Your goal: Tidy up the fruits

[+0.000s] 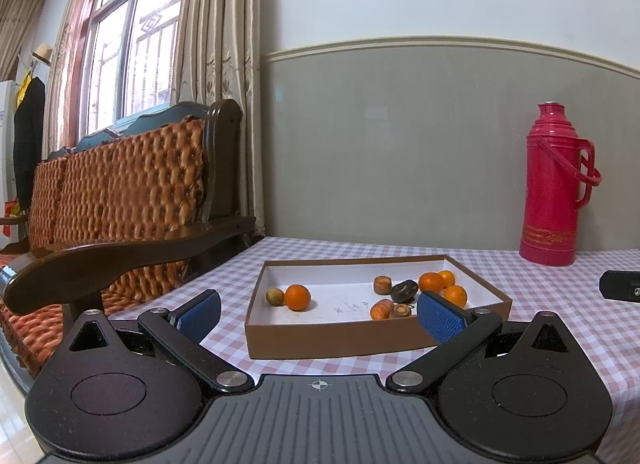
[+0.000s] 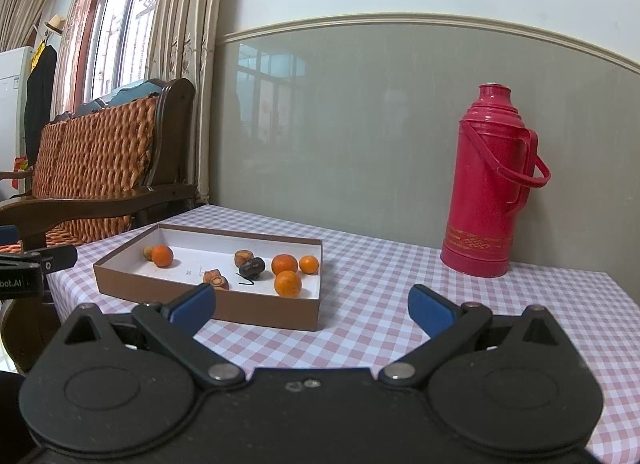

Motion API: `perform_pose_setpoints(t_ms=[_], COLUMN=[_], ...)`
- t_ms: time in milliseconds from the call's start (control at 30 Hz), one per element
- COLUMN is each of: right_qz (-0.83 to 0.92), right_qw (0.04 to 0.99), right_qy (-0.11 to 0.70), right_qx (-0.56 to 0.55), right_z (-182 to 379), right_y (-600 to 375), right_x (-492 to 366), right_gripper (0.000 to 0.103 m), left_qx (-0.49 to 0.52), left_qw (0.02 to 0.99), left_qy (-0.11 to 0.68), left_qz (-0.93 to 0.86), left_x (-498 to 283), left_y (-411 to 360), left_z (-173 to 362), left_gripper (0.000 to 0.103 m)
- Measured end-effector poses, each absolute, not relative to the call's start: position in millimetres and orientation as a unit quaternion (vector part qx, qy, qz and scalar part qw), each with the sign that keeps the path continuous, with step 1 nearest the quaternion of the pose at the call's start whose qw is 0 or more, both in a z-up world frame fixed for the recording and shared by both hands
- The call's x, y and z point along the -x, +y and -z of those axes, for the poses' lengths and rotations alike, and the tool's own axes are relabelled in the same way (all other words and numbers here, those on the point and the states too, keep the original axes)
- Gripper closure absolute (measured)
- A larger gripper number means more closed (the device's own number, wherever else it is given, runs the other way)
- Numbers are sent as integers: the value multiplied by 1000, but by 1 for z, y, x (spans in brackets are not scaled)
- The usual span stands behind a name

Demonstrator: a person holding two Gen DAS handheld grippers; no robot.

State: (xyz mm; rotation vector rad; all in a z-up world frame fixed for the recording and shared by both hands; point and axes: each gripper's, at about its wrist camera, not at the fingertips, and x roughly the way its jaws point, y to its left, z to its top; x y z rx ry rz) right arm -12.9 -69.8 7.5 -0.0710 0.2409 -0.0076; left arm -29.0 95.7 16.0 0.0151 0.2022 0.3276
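Both grippers, left (image 1: 318, 314) and right (image 2: 312, 304), had fingers spread open, empty; beyond them a box (image 1: 360, 338) of oranges (image 1: 297, 297) sat on the worktop (image 2: 380, 304).

Left tool (image 1: 320, 314) gapes before fruit-filled cardboard box (image 1: 340, 338).

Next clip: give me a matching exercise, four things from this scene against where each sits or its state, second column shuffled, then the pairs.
Things:
1. red thermos
2. lone orange
3. three oranges together
4. left claw

Places or states:
A. left end of the cardboard box, beside a small brownish fruit
B. open, holding nothing
C. upright on the checked tablecloth, near the wall
D. right end of the box

Pairs: 1-C, 2-A, 3-D, 4-B
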Motion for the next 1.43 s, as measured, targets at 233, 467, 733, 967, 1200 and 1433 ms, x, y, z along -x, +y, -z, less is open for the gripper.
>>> perform_pose_setpoints(t_ms=[233,467,733,967,1200,1433], right_qz=[3,1,1,1,2,2], right_qw=[992,992,992,992,992,993], right_qy=[120,120,119,119,118,117], right_qx=[36,35,35,35,34,33], right_z=[-8,-8,-8,-8,-8,-9], right_y=[-70,-70,-70,-70,-70,-72], right_x=[13,12,13,13,13,14], right_gripper=[6,6,6,6,6,6], left_qx=[-7,-6,-6,-6,-10,-9], left_qw=[981,981,981,982,983,983], left_qy=[99,98,96,95,88,91], left_qz=[-166,-167,-168,-165,-164,-158], left_x=[28,28,30,30,33,33], left_y=[95,94,95,96,94,95], left_z=[-16,-15,-15,-16,-16,-17], left_gripper=[0,0,0,0,0,0])
